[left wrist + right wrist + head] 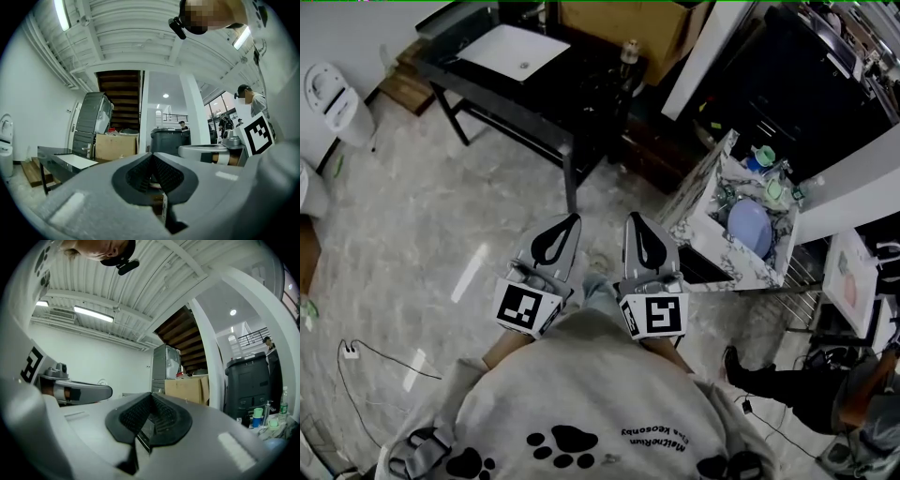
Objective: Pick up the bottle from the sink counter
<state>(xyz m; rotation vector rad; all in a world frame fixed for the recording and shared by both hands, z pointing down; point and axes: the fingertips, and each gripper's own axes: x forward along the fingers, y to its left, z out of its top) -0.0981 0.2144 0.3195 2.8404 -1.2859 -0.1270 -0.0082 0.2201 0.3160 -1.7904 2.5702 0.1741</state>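
Left gripper (569, 228) and right gripper (637, 230): held side by side, both pointing level, each with jaws closed together and nothing between them. Bottle (630, 53): upright at the right end of the black sink counter (586, 82), well ahead of both grippers and untouched; the white basin (514, 49) lies ahead to the left. Marble-sided box (712, 202) holding cups: ahead-right of the right gripper.

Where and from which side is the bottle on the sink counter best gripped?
Around the body of the bottle, below its narrower top, probably from the floor side with jaws level: it stands upright at the counter's right end.
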